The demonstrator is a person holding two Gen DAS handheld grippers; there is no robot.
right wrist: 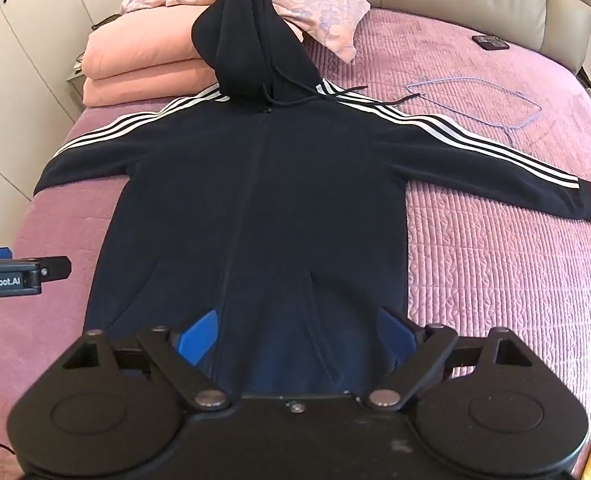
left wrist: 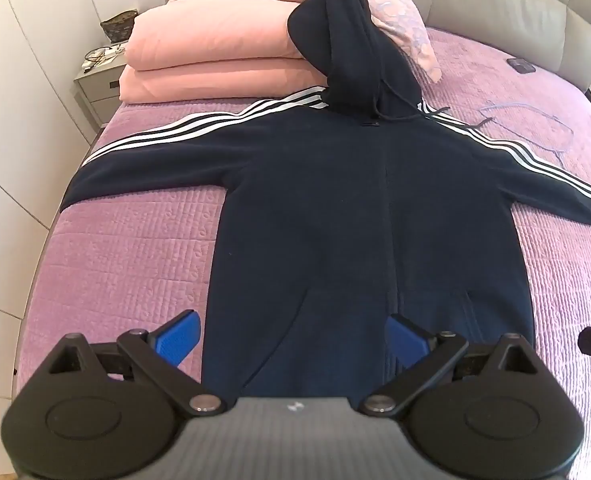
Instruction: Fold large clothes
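A dark navy zip hoodie (left wrist: 335, 200) with white sleeve stripes lies flat, front up, on the purple bedspread (left wrist: 127, 248), both sleeves spread out and the hood (left wrist: 347, 28) resting up on the pillows. It also shows in the right wrist view (right wrist: 263, 184). My left gripper (left wrist: 293, 338) is open above the hoodie's bottom hem, holding nothing. My right gripper (right wrist: 297, 334) is open above the hem a little further right, also empty. The left gripper's side (right wrist: 19, 272) shows at the left edge of the right wrist view.
Folded pink bedding (left wrist: 215, 60) and a floral pillow (left wrist: 395, 12) lie at the head of the bed. A thin wire hanger (right wrist: 479, 100) lies beside the right sleeve. A small dark object (right wrist: 491, 42) is near the headboard. White wardrobes and a nightstand (left wrist: 95, 80) stand to the left.
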